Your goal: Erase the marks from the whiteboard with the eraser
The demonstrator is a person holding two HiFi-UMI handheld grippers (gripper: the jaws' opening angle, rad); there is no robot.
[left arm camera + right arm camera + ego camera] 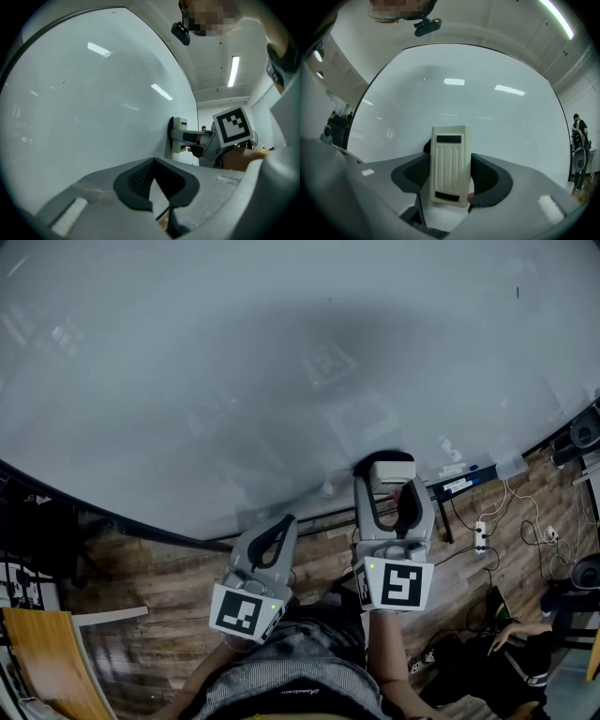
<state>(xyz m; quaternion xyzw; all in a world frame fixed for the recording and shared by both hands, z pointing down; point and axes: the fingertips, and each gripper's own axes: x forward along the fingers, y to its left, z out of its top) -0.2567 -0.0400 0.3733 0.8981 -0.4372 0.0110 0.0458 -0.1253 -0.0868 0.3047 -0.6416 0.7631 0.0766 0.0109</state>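
A large whiteboard (187, 381) fills the upper head view and looks nearly clean, with a short dark mark (517, 292) at the far upper right. My right gripper (389, 486) is shut on a cream eraser (386, 472), whose dark felt side lies against the board near its lower edge. In the right gripper view the eraser (450, 164) stands upright between the pads of the right gripper (451, 178), with the whiteboard (487, 108) behind it. My left gripper (284, 524) hangs lower left, shut and empty, off the board. In its own view the left gripper (157, 185) shows the eraser (178, 136) to the right.
Below the board lies wooden floor (141, 568). A marker ledge (459, 486) sits at the board's lower right. A power strip with cables (481, 535) lies on the floor. A seated person (511, 643) is at lower right, and a wooden panel (37, 652) at lower left.
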